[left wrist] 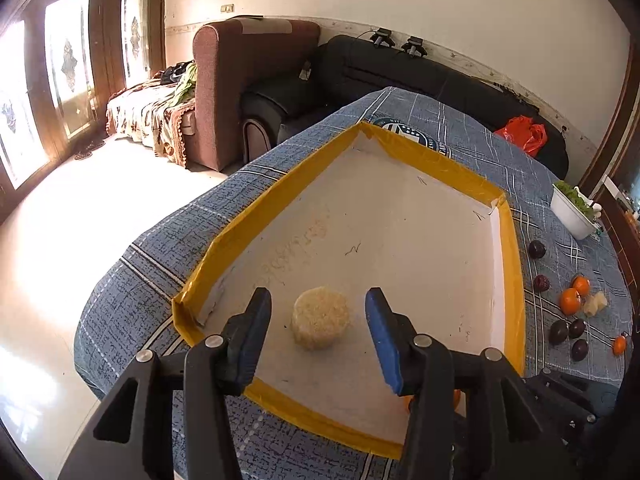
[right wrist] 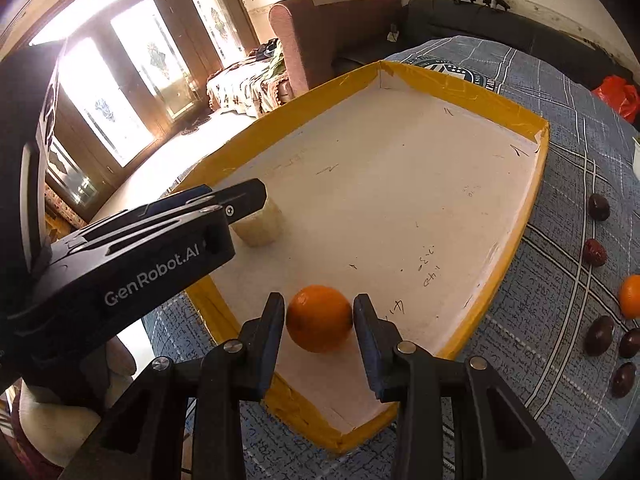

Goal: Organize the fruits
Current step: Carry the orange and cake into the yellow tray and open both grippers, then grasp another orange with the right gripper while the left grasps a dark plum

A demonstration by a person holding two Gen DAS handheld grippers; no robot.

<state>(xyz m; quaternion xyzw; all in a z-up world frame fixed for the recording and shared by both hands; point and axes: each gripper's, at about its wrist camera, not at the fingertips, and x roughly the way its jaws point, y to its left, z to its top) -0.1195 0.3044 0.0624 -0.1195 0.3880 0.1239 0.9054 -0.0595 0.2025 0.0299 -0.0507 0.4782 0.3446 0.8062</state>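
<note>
left wrist: above tray (left wrist: 516, 264) | right wrist: nearer, same tray

1 tray (left wrist: 514, 264), 5 plums (left wrist: 537, 249), 4 oranges (right wrist: 319, 319), 1 pale round piece (left wrist: 320, 323)

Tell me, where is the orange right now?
In the right wrist view, the orange sits between the right gripper's fingers, over the near end of the yellow-edged tray, with the pale round piece farther back on the left.

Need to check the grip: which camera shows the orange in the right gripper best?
The right wrist view: the orange sits centred between the right gripper fingers, over the tray. The left wrist view shows only an orange sliver behind a finger.
</note>
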